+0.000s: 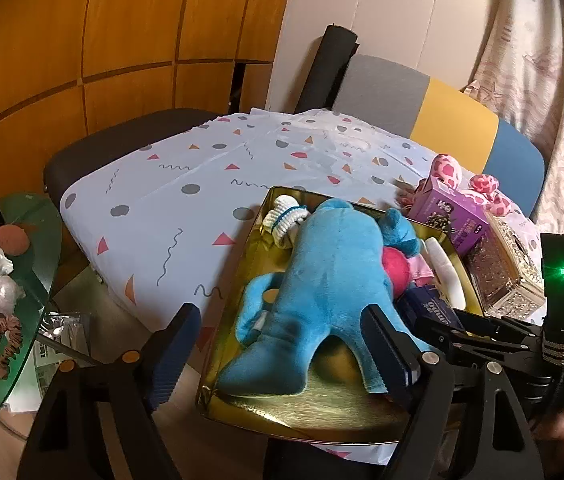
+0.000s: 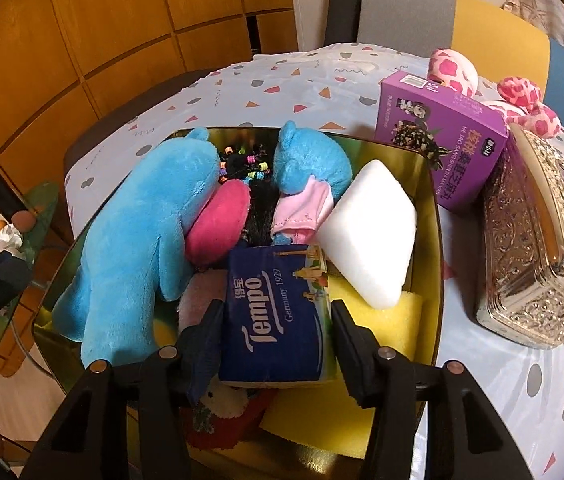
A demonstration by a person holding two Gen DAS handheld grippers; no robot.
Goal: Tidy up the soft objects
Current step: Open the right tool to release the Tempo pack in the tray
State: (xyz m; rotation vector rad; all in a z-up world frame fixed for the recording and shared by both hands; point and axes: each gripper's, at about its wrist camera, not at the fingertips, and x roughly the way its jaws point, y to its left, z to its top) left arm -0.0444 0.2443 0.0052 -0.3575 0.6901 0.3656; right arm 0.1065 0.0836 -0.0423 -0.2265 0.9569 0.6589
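Note:
A gold tin box [image 1: 321, 412] [image 2: 431, 216] sits on the patterned tablecloth. In it lie a large blue plush [image 1: 329, 280] [image 2: 138, 248], a smaller blue plush [image 2: 309, 160], a white sponge [image 2: 369, 236], a yellow sponge [image 2: 385, 320] and a blue Tempo tissue pack [image 2: 278, 316]. My left gripper [image 1: 278, 356] is open, its fingers on either side of the large plush's lower end. My right gripper [image 2: 278, 344] has its fingers against both sides of the Tempo pack, low in the box.
A purple carton [image 2: 441, 140], an ornate silver tissue box [image 2: 537, 248] and a pink spotted plush [image 2: 517, 100] stand right of the tin. A green glass side table [image 1: 14, 320] with clutter stands at the left. A chair [image 1: 421, 108] stands behind the table.

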